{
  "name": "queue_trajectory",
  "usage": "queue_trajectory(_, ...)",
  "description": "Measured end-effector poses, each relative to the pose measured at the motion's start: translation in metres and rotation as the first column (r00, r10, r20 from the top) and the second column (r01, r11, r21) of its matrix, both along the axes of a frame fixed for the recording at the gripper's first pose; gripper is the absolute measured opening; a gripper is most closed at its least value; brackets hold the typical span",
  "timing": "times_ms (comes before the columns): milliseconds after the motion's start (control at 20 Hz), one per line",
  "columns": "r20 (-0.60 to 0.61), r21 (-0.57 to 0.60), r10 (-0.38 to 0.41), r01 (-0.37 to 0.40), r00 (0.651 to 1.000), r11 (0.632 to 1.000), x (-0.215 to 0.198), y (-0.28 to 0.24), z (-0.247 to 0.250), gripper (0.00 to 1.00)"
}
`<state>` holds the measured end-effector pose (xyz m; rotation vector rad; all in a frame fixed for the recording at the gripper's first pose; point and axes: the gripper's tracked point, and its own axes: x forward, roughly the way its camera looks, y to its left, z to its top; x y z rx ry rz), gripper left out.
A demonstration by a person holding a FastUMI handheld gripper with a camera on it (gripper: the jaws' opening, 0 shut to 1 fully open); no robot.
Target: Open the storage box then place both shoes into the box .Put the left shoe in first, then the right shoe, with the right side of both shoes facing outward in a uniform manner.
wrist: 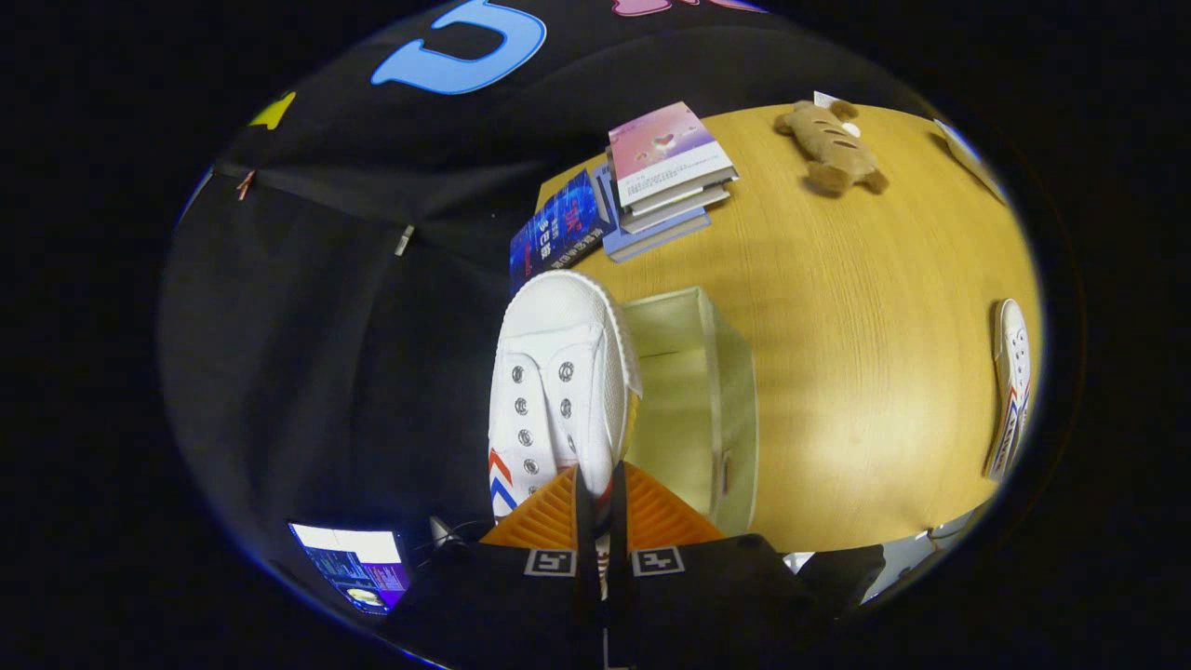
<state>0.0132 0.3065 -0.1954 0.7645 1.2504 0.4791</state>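
White canvas shoe [558,381] right at the fingers, its heel end pinched between them and its toe pointing straight ahead, lifted over the table's near-left edge. Just to the right of it, ahead of the fingers, sits the pale translucent storage box [707,400], open on top, the shoe's sole side close against its left wall. The gripper [601,498] is closed down to a narrow slit, both fingers pressing on the shoe's rear collar. Far off to the right, well apart from the box, the second shoe [1012,391] lies on the wooden table [865,307], with a wide stretch of bare wood between. Beyond the box a stack of books [665,177] sits near the table's far-left corner, and a brown plush toy [831,144] lies further right. Left of the shoe, dark cloth drops away past the table edge.
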Motion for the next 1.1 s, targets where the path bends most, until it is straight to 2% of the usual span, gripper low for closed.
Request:
queue_trajectory(350, -0.100, -0.211, 0.016, -0.037, 0.995, 0.977, -0.001, 0.040, -0.070, 0.07)
queue_trajectory(650, -0.148, -0.281, 0.016, -0.058, 0.989, 0.958, -0.006, 0.070, -0.101, 0.07)
queue_trajectory(800, -0.163, -0.338, 0.046, -0.099, 0.986, 0.936, -0.014, 0.071, -0.119, 0.07)
queue_trajectory(950, -0.210, -0.334, 0.092, -0.160, 0.973, 0.929, -0.031, 0.072, -0.131, 0.07)
queue_trajectory(1100, -0.208, -0.324, 0.117, -0.182, 0.971, 0.928, -0.035, 0.077, -0.134, 0.10)
